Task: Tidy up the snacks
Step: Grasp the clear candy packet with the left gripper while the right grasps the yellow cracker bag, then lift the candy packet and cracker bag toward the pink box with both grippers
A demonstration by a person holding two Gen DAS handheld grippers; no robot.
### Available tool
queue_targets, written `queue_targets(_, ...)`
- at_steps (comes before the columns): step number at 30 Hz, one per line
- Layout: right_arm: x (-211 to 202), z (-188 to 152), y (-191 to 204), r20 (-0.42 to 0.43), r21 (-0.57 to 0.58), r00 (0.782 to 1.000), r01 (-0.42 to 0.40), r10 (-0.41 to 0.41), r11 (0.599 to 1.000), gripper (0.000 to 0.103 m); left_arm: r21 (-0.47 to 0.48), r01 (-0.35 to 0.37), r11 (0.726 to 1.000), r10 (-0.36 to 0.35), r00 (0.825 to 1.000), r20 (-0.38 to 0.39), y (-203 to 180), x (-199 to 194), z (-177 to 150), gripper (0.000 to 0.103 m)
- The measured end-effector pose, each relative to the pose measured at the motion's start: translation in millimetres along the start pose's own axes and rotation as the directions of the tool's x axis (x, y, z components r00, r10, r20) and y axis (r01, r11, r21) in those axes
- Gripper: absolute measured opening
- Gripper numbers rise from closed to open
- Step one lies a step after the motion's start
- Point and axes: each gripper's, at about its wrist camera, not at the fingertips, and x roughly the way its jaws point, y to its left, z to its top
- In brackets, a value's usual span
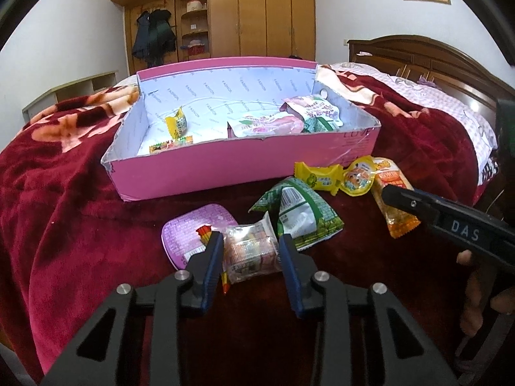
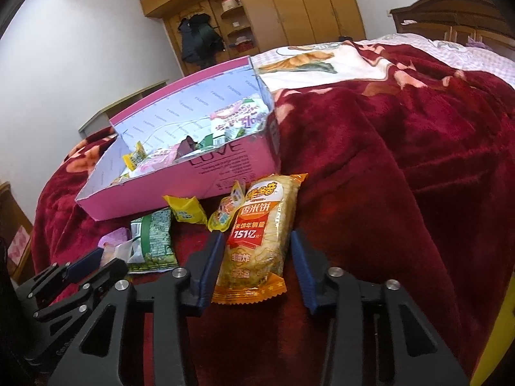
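My left gripper (image 1: 250, 246) is shut on a small clear snack pack (image 1: 251, 252) that lies on the red blanket. Beside it are a purple tin (image 1: 186, 231) and a green pea packet (image 1: 299, 212). My right gripper (image 2: 257, 244) is shut on an orange rice cracker pack (image 2: 257, 234), with one blue pad on each long side. A yellow candy (image 2: 186, 209) and a yellow jelly cup (image 2: 222, 212) lie just beyond it. The pink box (image 1: 225, 167) stands behind them with several snacks inside.
A red plush blanket (image 2: 402, 160) covers the bed. The wooden headboard (image 1: 428, 54) is at the right, a wardrobe (image 1: 251, 13) at the back wall. A person's fingers (image 1: 473, 296) hold the right gripper's handle.
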Motion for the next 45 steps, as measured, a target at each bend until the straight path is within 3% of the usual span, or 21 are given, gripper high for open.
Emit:
queue_targets(11,-12.1,-9.5,2.7,-0.006,-0.005,0.999,-0.034,0.034,0.999,0.039,-0.089,0.012,0.996,-0.014,1.0,-0.023,19.6,-18.1,-8.4,0.035)
queue_targets(19,-5.4,-11.6,-2.5,-0.009,0.017,0.999,-0.049,0.05,0.999,0.04,-0.065,-0.019,0.998,0.018,1.0,-0.016,14.7,-12.8,-14.6,0.038)
queue_targets(23,-3.8,-13.8,0.8,-0.01,0.0,0.999,-0.048,0.048,0.999,0.044,-0.059,-0.043,0.997,0.041,0.999,-0.021,14.6,-10.3,-16.7,0.051)
queue_targets(26,-2.6,-13.5,4.4,-0.012,-0.015,0.999,-0.04,0.04,0.999,0.048,-0.097,-0.043,0.994,0.038,0.998,-0.053,21.0,-2.8,-18.7,0.055)
queue_targets(30,-2.9,-13.7,4.8,-0.007,-0.015,0.999,-0.039,0.039,0.999,0.049,-0.109,-0.04,0.993,0.035,0.998,-0.042,21.9,-4.5,-18.4,0.055)
queue_targets(37,-1.6,-13.4,6.5,-0.01,-0.022,0.999,-0.031,0.031,0.999,0.051,-0.075,-0.03,0.997,0.029,0.999,-0.016,15.3,-11.1,-18.6,0.042)
queue_targets(45,2.0,-11.9,13.0,-0.016,-0.037,1.0,0.002,-0.003,0.999,0.057,-0.091,-0.007,0.996,0.008,1.0,0.009,19.8,-21.1,-19.3,0.041)
